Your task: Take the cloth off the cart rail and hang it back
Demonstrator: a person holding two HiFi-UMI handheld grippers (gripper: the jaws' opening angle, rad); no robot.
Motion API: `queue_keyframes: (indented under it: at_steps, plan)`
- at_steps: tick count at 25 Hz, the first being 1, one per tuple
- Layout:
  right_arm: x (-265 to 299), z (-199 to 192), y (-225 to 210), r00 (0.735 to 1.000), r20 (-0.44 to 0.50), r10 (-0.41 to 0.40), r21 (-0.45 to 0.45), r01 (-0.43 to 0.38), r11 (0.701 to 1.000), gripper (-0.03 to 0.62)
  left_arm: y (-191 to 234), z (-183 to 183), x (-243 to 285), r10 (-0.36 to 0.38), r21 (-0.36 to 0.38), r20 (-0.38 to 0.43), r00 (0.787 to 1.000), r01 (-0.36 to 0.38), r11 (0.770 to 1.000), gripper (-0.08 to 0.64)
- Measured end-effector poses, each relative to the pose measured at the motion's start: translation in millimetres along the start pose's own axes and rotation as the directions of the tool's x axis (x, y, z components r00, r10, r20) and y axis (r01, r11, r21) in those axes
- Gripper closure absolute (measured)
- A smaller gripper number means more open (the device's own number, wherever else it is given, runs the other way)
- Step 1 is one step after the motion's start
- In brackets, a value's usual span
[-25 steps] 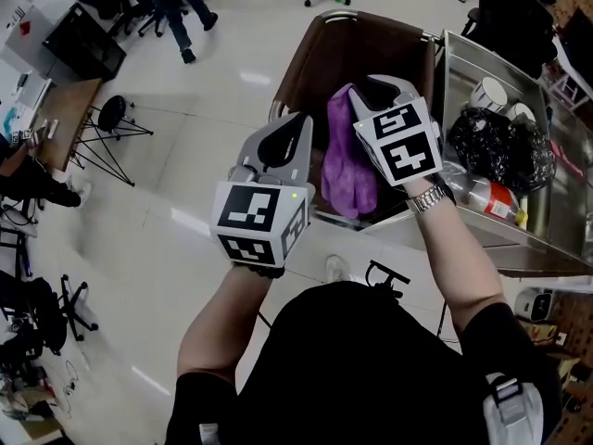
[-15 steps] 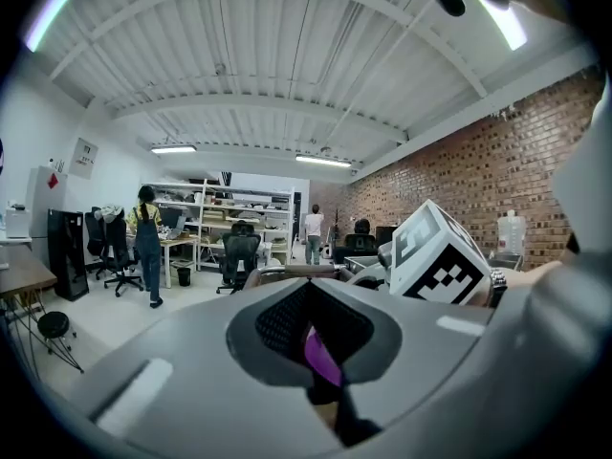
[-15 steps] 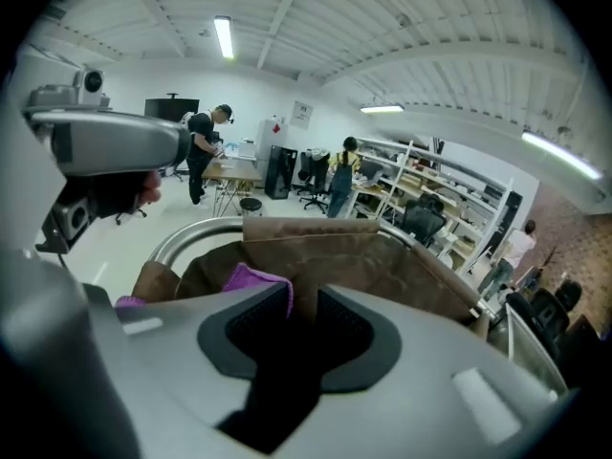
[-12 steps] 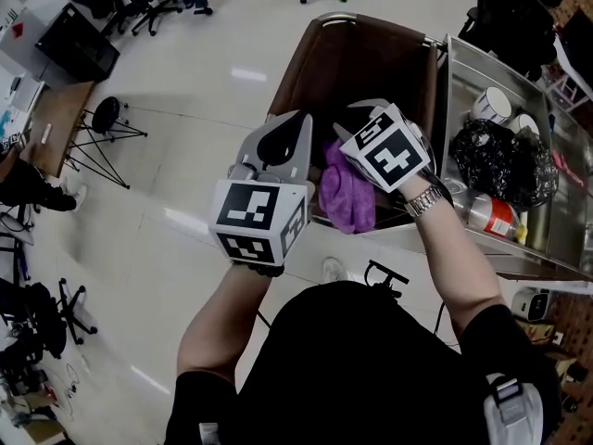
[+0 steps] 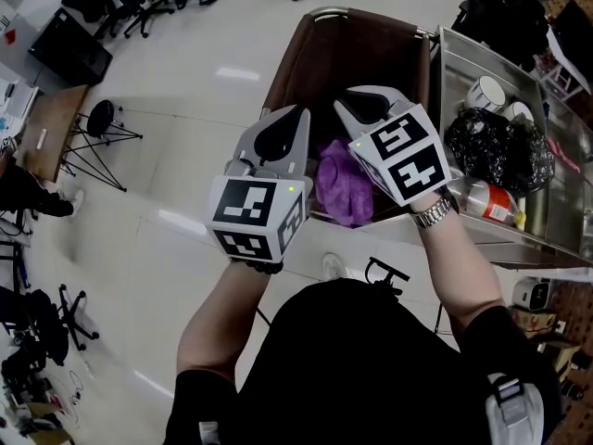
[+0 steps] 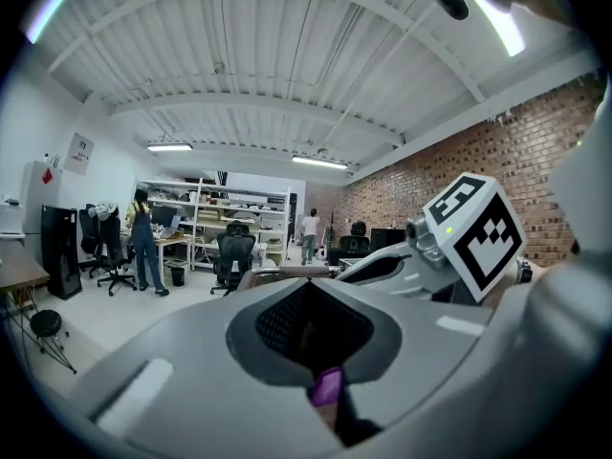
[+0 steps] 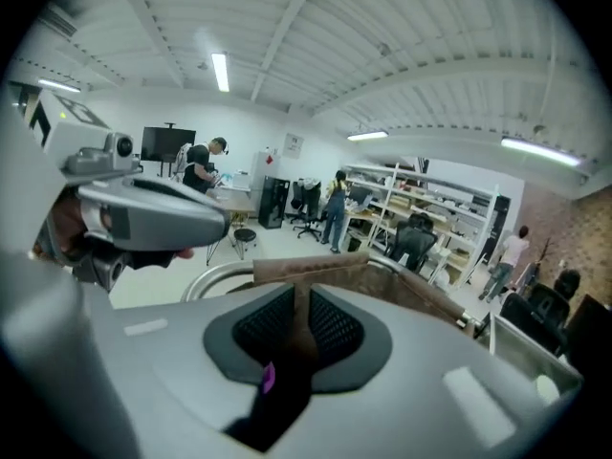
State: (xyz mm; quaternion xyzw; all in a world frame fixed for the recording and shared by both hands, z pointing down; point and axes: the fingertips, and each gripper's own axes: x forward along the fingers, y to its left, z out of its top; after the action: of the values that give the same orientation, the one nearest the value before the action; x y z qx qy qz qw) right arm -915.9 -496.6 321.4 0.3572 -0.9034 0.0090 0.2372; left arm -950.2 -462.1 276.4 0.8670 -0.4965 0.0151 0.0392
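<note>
A purple cloth (image 5: 343, 176) lies bunched over the near rail (image 5: 320, 217) of the cart's brown bag (image 5: 361, 54). It lies under my right gripper (image 5: 357, 105) and beside my left gripper (image 5: 295, 119). The right jaws have just been closing and stand a narrow slit apart (image 7: 299, 295), with nothing between the pads. Only a purple sliver of the cloth (image 7: 269, 376) shows low behind them. My left gripper (image 6: 306, 290) is shut, with its pads meeting. A bit of the cloth (image 6: 327, 387) shows beneath them, not at the tips.
The steel cart tray (image 5: 556, 239) on the right holds a black plastic bag (image 5: 496, 146), a red can (image 5: 491, 196) and cups (image 5: 489, 91). A stool (image 5: 100, 119) and office chairs stand on the pale floor at the left and back. People stand at desks far off.
The cloth, which reached high up beside the right gripper, now sits lower, bunched at the bag's near rail. The right gripper dipped towards it and drew back. The left gripper hardly moved.
</note>
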Motion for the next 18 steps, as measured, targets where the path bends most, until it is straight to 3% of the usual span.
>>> queue_keyframes:
  at_steps: [4, 7, 14, 18]
  plan:
    - [-46.8, 30.6, 22.1, 0.988, 0.131, -0.08, 0.009, 0.079, 0.997, 0.591, -16.8, 8.4, -34.4, -0.018, 0.011, 0.015, 1.0, 0.018, 1.0, 0.563]
    - [-80.6, 41.6, 45.4, 0.972, 0.204, -0.12, 0.022, 0.118, 0.993, 0.591, -33.5, 17.6, -62.4, -0.038, 0.021, 0.032, 0.999, 0.038, 0.999, 0.563]
    - [-156.8, 37.4, 112.9, 0.934, 0.303, -0.189, 0.034, 0.187, 0.982, 0.592, -80.6, 22.4, -131.3, -0.085, 0.051, 0.053, 0.995, 0.083, 0.995, 0.563]
    - [-196.7, 41.1, 158.8, 0.896, 0.386, -0.218, 0.03, 0.224, 0.974, 0.592, -102.6, 24.3, -176.9, -0.104, 0.065, 0.067, 0.992, 0.099, 0.993, 0.563]
